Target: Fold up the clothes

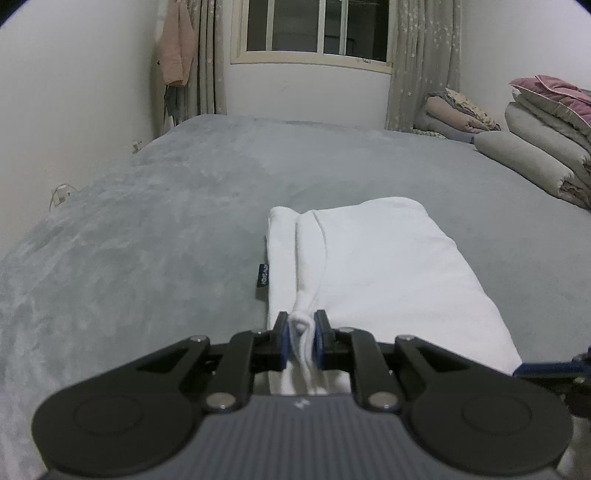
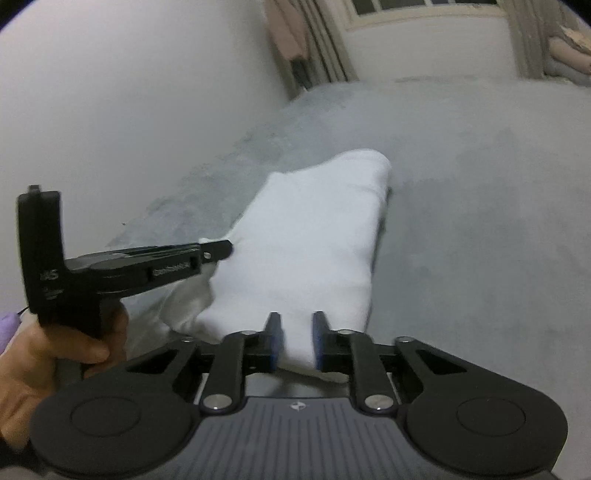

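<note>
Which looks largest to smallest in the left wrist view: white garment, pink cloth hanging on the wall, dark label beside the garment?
1. white garment, though it lies nearest the camera, which inflates it.
2. pink cloth, far off, so its true size against the garment is unsure.
3. dark label, clearly smallest.

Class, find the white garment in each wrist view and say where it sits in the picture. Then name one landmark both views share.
Left wrist view: the white garment lies centre-right on the grey bed, its near edge pinched in the left gripper.
Right wrist view: the garment lies at centre, running down between the right gripper's fingers.
Shared landmark: the window on the far wall.
</note>
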A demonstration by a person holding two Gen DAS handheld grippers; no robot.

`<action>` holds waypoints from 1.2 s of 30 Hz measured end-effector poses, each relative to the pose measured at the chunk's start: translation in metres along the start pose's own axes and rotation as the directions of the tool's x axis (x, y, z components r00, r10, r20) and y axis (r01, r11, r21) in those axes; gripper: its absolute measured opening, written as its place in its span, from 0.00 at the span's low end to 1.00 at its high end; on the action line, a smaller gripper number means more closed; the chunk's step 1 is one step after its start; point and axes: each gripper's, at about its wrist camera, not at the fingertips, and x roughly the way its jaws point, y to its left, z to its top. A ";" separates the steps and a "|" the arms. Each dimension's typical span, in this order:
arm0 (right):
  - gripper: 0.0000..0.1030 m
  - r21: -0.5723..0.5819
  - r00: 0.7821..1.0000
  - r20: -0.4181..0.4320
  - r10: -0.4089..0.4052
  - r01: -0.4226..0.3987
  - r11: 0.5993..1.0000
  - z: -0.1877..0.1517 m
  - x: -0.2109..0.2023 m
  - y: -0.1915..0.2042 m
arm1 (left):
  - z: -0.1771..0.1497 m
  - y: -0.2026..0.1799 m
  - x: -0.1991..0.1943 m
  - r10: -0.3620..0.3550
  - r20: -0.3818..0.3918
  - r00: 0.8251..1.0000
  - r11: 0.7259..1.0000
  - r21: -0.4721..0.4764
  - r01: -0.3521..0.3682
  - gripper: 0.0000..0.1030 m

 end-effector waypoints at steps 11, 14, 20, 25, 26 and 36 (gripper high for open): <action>0.00 0.015 1.000 -0.014 -0.012 0.012 1.000 -0.005 0.003 -0.005 | 0.008 0.024 -0.012 -0.070 -0.060 0.996 0.992 -0.109 0.063 0.49; 0.00 0.009 1.000 -0.010 -0.017 0.017 1.000 -0.006 0.005 -0.003 | 0.005 0.042 -0.020 -0.099 -0.085 0.991 0.979 -0.186 0.082 0.51; 0.00 0.013 1.000 0.004 -0.017 0.017 1.000 -0.009 0.005 -0.003 | -0.009 0.043 -0.018 -0.047 -0.126 0.991 0.982 -0.188 0.022 0.50; 0.00 0.008 1.000 0.005 -0.018 0.018 1.000 -0.007 0.002 -0.001 | -0.019 0.020 -0.009 0.071 -0.118 0.990 0.995 -0.057 -0.078 0.48; 0.00 0.000 1.000 0.007 -0.020 0.020 1.000 -0.007 0.000 0.000 | -0.019 0.019 -0.009 0.076 -0.118 0.990 0.996 -0.040 -0.081 0.48; 0.14 -0.108 0.996 0.079 -0.032 0.041 0.993 -0.002 -0.004 0.024 | -0.019 0.022 -0.009 0.050 -0.130 0.990 0.996 -0.061 -0.058 0.49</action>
